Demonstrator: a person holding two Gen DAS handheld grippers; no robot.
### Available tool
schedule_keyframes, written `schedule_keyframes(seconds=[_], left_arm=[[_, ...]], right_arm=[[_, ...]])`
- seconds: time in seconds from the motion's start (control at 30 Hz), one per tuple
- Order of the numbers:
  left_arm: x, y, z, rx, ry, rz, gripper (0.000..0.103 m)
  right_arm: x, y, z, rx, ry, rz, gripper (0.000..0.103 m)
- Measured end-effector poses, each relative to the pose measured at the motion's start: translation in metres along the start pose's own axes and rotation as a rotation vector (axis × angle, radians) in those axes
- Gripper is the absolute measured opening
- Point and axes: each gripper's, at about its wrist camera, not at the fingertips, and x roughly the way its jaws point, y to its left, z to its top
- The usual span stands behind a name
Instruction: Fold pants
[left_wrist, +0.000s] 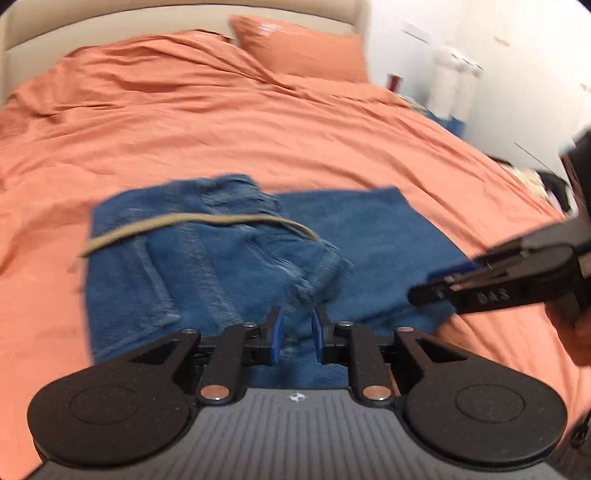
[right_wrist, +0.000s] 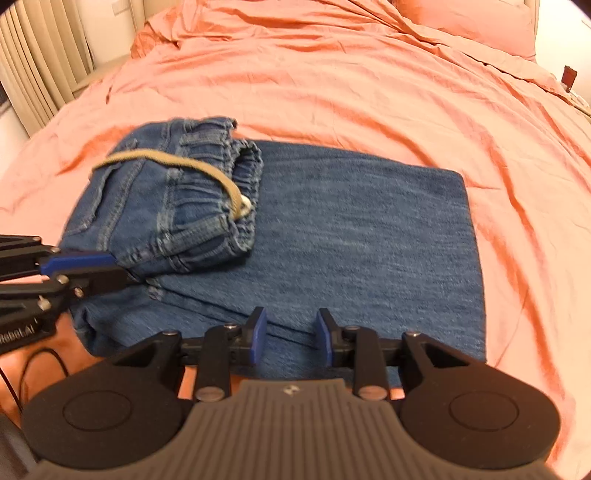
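The left gripper (left_wrist: 297, 334) has its two blue-padded fingers (left_wrist: 276, 338) spread a little apart, with nothing pinched between them; they hover just over the near edge of the blue denim pants (left_wrist: 369, 236). Seen from the right wrist camera, this same left gripper (right_wrist: 118, 271) reaches in from the left, its tips at the near lower corner of the folded-over waist part, though whether they touch the cloth cannot be told. The right gripper (right_wrist: 291, 338) also has its blue-padded fingers (right_wrist: 258, 338) standing apart and holding nothing, poised above the near edge of the pants (right_wrist: 369, 236).

The pants lie folded on the salmon-orange bedsheet (right_wrist: 332, 81), the legs making a flat rectangle and the elasticated waistband (right_wrist: 236, 177) doubled onto its left half. A tan woven drawstring (right_wrist: 177, 160) loops across the waist part. Beyond the pants, at the head of the bed, a matching orange pillow (left_wrist: 306, 48) rests against a pale cream headboard (left_wrist: 184, 22). Beige curtains (right_wrist: 40, 66) hang far left of the pants.
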Motion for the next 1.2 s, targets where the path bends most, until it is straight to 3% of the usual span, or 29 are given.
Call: schedule_keyframes(seconds=[0.17, 0.43, 0.57, 0.73, 0.83, 0.87, 0.97, 1.13, 1.2], left_arm=[[-0.008, 0.026, 0.009, -0.103, -0.044, 0.075, 0.025], [-0.002, 0.078, 0.018, -0.261, -0.109, 0.18, 0.027], [0.008, 0.098, 0.021, -0.315, -0.106, 0.181, 0.027], [0.018, 0.109, 0.018, -0.332, -0.091, 0.178, 0.027], [0.023, 0.11, 0.018, -0.343, -0.081, 0.157, 0.027], [0.023, 0.11, 0.017, -0.343, -0.078, 0.153, 0.027], [0.023, 0.106, 0.019, -0.323, -0.081, 0.147, 0.027], [0.014, 0.098, 0.018, -0.291, -0.098, 0.122, 0.027], [0.009, 0.096, 0.018, -0.278, -0.105, 0.119, 0.027]], right_arm=[[0.0, 0.011, 0.019, 0.046, -0.029, 0.083, 0.036], [0.031, 0.017, 0.068, 0.122, -0.068, 0.18, 0.036], [0.063, 0.014, 0.084, 0.16, -0.046, 0.211, 0.037], [0.097, -0.003, 0.087, 0.263, 0.014, 0.287, 0.046], [0.1, -0.01, 0.08, 0.323, 0.037, 0.38, 0.036], [0.098, -0.011, 0.078, 0.333, 0.039, 0.406, 0.027], [0.087, -0.009, 0.072, 0.322, 0.028, 0.459, 0.01], [0.039, 0.009, 0.073, 0.229, -0.076, 0.483, 0.006], [0.022, 0.009, 0.067, 0.256, -0.094, 0.512, 0.006]])
